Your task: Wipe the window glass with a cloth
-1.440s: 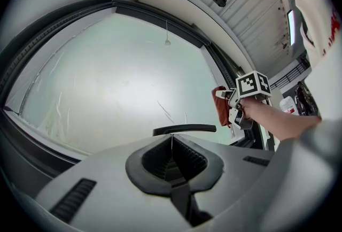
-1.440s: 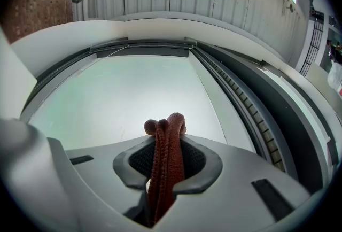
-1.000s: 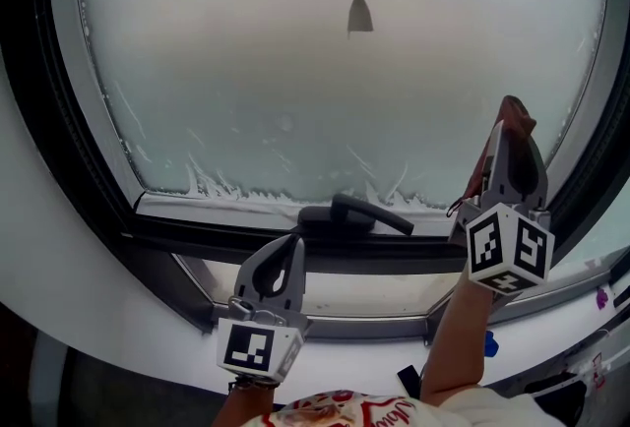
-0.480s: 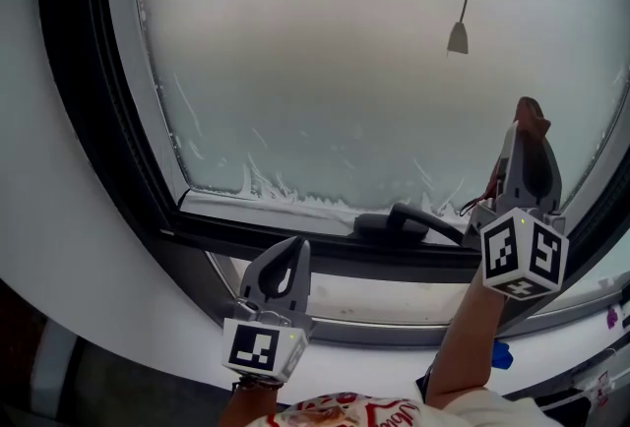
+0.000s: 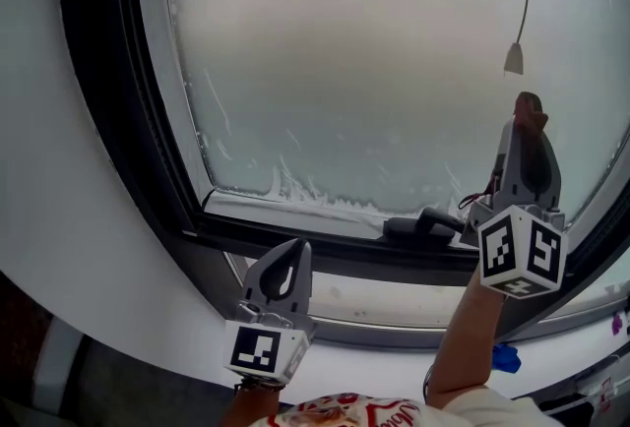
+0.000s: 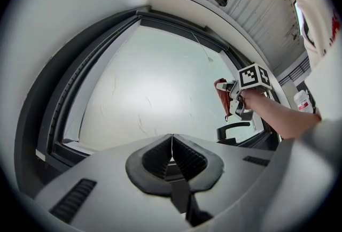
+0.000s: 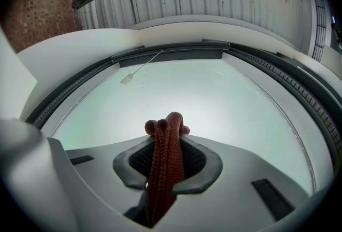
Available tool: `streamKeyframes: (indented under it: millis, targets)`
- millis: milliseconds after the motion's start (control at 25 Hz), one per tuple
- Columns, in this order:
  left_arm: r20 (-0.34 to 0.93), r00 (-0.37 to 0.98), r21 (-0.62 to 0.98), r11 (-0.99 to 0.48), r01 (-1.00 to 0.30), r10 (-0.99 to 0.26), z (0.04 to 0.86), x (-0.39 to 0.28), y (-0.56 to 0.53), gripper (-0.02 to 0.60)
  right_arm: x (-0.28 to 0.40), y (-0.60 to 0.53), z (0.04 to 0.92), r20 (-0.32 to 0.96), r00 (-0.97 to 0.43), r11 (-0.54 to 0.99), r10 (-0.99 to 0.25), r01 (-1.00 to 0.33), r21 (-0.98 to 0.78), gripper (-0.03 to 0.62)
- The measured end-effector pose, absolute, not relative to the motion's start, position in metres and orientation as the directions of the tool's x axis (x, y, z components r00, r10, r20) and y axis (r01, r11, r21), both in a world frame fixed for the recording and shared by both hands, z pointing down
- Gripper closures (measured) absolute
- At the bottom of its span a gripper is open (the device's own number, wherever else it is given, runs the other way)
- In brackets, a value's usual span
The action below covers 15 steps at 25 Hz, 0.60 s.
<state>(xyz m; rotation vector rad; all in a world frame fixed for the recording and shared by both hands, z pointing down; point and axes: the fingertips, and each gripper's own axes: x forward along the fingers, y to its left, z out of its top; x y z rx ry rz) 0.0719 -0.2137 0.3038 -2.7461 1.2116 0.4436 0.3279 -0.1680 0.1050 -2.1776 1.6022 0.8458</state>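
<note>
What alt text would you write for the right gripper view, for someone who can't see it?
The right hand-held gripper is shut on a reddish-brown knitted cloth, held up in front of frosted window glass. A dark frame curves round the pane, and a cord pull shows against it.

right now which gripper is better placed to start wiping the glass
Right. The right gripper is shut on the red cloth and raised in front of the window glass; the left gripper is shut, empty, and lower, below the glass.

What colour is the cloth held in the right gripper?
Dark reddish-brown cloth, knitted texture; clearest in the right gripper view.
</note>
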Motion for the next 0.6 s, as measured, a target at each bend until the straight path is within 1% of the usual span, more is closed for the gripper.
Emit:
streamKeyframes:
  millis: [600]
  targets:
    - [-0.306, 0.594, 0.022, -0.629, -0.777, -0.744, 0.304, 0.021, -0.224, 0.56, 0.263, -0.196, 0.104, -0.637, 0.13, -0.243, -0.76, -0.966, 0.092, 0.507]
